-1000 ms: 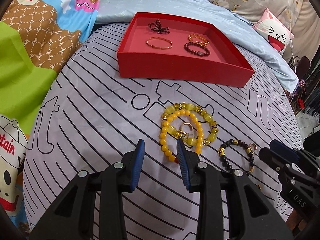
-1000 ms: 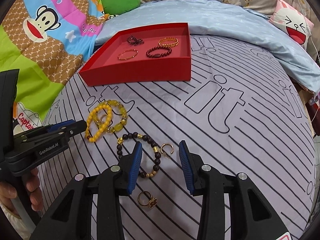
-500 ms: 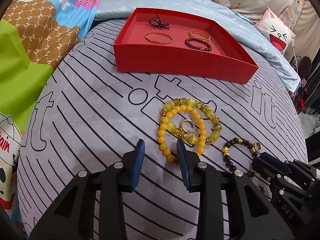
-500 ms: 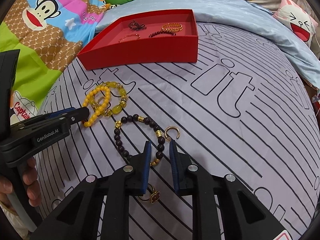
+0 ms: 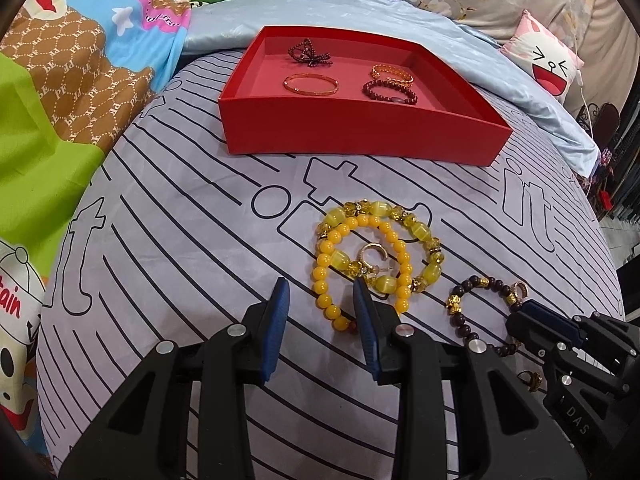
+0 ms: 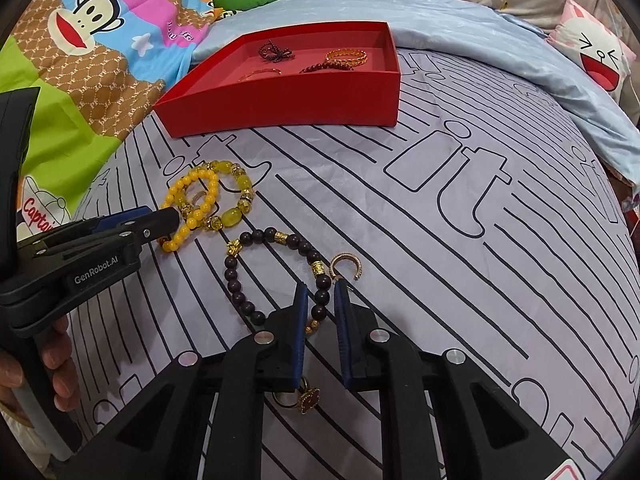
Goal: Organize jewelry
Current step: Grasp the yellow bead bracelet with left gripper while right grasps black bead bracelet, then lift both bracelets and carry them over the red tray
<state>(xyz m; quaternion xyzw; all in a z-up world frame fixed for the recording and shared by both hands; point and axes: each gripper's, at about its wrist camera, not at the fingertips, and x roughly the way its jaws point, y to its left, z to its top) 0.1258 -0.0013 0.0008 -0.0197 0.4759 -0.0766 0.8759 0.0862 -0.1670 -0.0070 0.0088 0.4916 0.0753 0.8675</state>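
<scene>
A red tray (image 5: 360, 136) (image 6: 280, 108) at the back holds several bracelets. Two yellow bead bracelets (image 5: 376, 248) (image 6: 208, 204) lie overlapped on the striped bedsheet with a small gold earring (image 5: 370, 254) on them. My left gripper (image 5: 320, 296) is open, its fingers either side of the orange bracelet's near end. A dark bead bracelet (image 6: 272, 276) (image 5: 476, 304) lies to the right. My right gripper (image 6: 321, 294) is narrowed around its beads, touching them. A gold hoop earring (image 6: 346, 266) lies beside it. A gold ring (image 6: 304, 398) lies under the right gripper.
A cartoon blanket (image 5: 80, 80) lies to the left, a light blue sheet (image 6: 480, 40) and a pink face pillow (image 5: 548, 60) at the back right. The bed drops off at the right edge (image 5: 608, 216).
Both grippers have moved forward and down. The right gripper's fingers have closed in from wide open to a narrow gap around the dark bracelet. The left stays open.
</scene>
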